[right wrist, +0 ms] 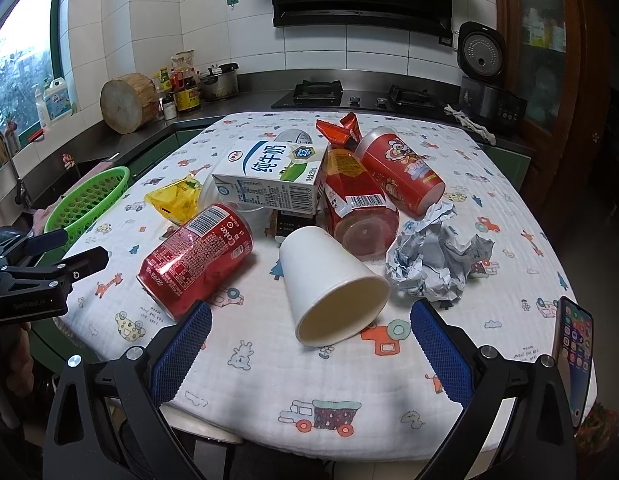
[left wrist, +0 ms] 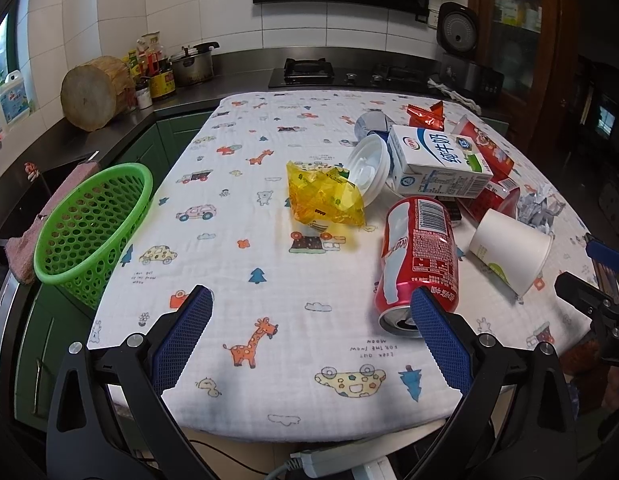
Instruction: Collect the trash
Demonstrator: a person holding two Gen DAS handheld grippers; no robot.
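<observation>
Trash pile (right wrist: pixel 309 208) mid-table, green basket (left wrist: pixel 89 232) perhaps overhanging left edge, both tools (left wrist: pixel 311 320) (right wrist: pixel 311 328) spread, empty.

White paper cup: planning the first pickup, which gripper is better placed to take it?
Right. The white paper cup lies on its side directly ahead of the open right gripper; the left gripper faces bare cloth beside the red can.

Lots of red trash on a cartoon-print cloth

The white quilted tablecloth (right wrist: pixel 349 380) has orange giraffes, blue trees and little cars; on it are a red aluminium soda can (right wrist: pixel 197 256), a plain white paper cup (right wrist: pixel 329 284), a yellow crinkly plastic wrapper (left wrist: pixel 325 196), and a green perforated plastic basket (left wrist: pixel 89 232) at the edge.
</observation>
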